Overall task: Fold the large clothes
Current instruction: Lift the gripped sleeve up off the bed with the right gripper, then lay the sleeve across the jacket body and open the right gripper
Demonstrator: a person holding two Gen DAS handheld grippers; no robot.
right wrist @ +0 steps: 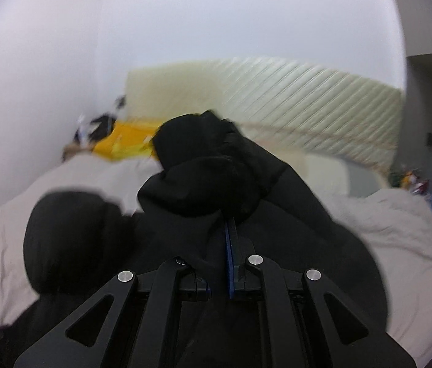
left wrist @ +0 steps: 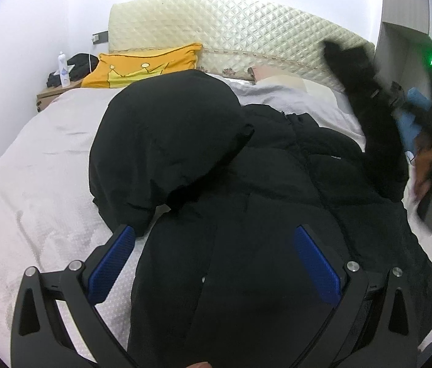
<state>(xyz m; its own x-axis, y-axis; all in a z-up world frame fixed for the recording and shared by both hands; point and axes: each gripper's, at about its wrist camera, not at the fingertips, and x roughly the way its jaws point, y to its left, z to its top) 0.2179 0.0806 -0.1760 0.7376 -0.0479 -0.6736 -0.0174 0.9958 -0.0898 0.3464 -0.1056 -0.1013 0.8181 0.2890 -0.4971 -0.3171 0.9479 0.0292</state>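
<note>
A large black padded jacket (left wrist: 246, 168) lies on the bed, one sleeve folded over its left side. My left gripper (left wrist: 213, 239) is open, its blue pads (left wrist: 314, 263) spread just above the jacket's lower part, holding nothing. My right gripper (right wrist: 229, 233) is shut on a fold of the jacket (right wrist: 210, 178), likely its other sleeve, and holds it lifted above the bed. In the left wrist view the right gripper (left wrist: 399, 98) appears blurred at the far right with black cloth hanging from it.
The bed sheet (left wrist: 38, 168) is pale pink-grey. A yellow pillow (left wrist: 142, 64) and a quilted cream headboard (left wrist: 231, 21) are at the far end. A nightstand (left wrist: 47, 95) with a bottle stands at far left. A wardrobe (left wrist: 406, 30) is at right.
</note>
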